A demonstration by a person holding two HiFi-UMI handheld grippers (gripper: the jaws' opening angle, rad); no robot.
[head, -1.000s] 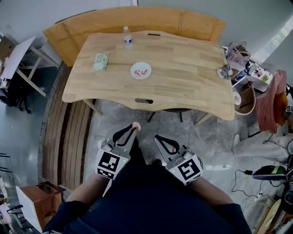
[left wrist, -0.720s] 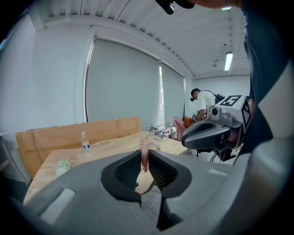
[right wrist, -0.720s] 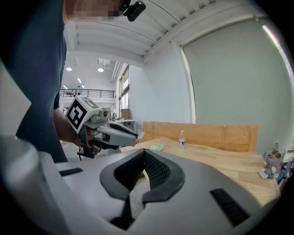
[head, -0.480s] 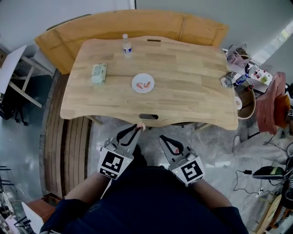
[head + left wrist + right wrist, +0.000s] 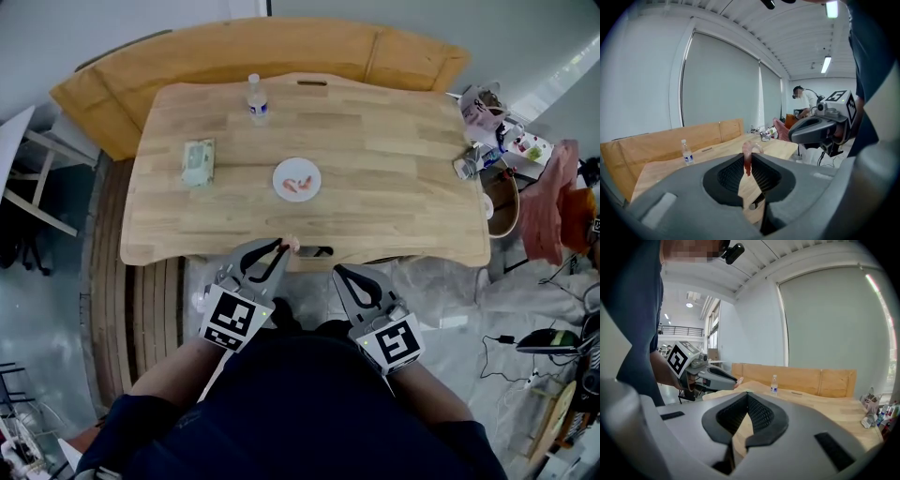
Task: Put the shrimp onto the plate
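We find the plate mid-worktop, bottle behind it, packet to its left; our left tool holds the shrimp at the near edge.

Water bottle upright at table far edge; green packet left

Bright, even ceiling light; sharp pictures, strong fisheye edge distortion.

You have one pale pink shrimp pinched upright in your left gripper at the table's near edge, and farther in, mid-table, the small round white plate lies flat, carrying pink pieces.
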